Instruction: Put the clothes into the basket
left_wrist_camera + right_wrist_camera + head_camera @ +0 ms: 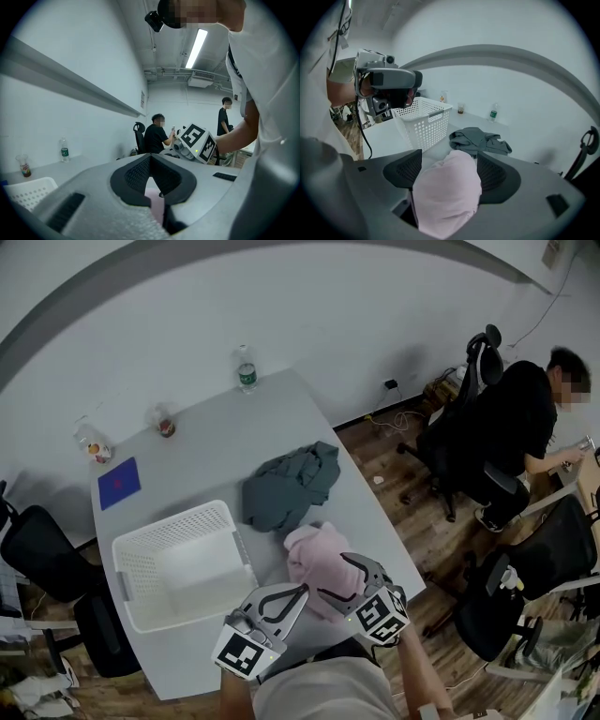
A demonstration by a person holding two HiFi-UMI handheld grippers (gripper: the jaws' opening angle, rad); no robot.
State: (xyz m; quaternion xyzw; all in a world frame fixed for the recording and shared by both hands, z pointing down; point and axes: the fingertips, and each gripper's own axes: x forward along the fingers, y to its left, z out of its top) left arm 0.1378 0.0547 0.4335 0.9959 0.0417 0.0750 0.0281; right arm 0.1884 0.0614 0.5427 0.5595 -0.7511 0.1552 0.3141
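Observation:
A pink garment (319,563) lies bunched on the grey table (206,442) near its front edge. My right gripper (333,577) is around it: in the right gripper view the pink garment (447,197) bulges between wide-set jaws (447,171). My left gripper (302,591) sits just left of it, fingertips meeting; its own view shows the jaws (150,161) shut, with a strip of pink cloth (154,201) below them. A grey-green garment (291,484) lies crumpled mid-table. The white perforated basket (173,521) stands to the left, with nothing showing inside.
A water bottle (246,369), a small cup (166,422), another cup (92,444) and a blue pad (119,482) sit on the far part of the table. Office chairs stand around, and a person (525,418) sits at the right.

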